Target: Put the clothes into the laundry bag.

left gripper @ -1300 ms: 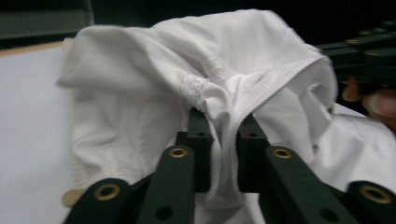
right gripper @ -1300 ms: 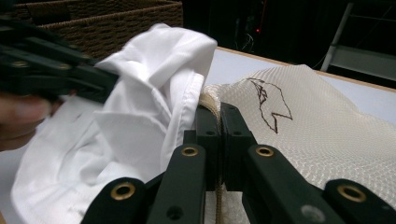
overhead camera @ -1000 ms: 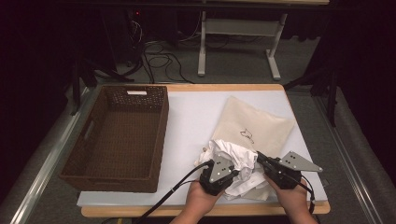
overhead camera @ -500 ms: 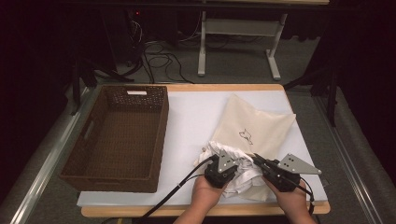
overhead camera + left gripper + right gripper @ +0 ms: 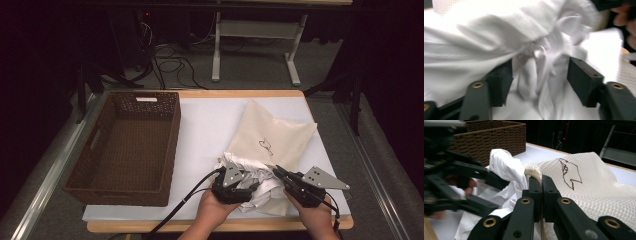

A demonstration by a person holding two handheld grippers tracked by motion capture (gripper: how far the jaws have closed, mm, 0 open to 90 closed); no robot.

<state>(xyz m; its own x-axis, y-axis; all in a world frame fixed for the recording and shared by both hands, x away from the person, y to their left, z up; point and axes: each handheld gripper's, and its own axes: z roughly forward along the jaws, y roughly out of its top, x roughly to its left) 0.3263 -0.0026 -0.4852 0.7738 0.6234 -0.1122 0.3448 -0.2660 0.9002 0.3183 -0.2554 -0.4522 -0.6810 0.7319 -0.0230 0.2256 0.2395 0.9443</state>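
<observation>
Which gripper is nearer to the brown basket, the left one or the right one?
Left. The left gripper sits in the white cloth just right of the brown basket. The right gripper holds the cream bag, farther right.

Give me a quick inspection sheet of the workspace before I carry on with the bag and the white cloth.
Surface: white mat on a wood-edged table, bare in the middle.
Job's things: cream mesh bag lying flat at right; crumpled white cloth at its near opening, partly out.
Clutter: brown wicker basket at left, empty.
Grippers: left gripper has just been opening, cloth loose between its jaws; right gripper shut on the bag's rim.
Cables: black cable trails from the left gripper off the near edge.
Surroundings: dark room, floor cables and a grey table frame behind.
</observation>
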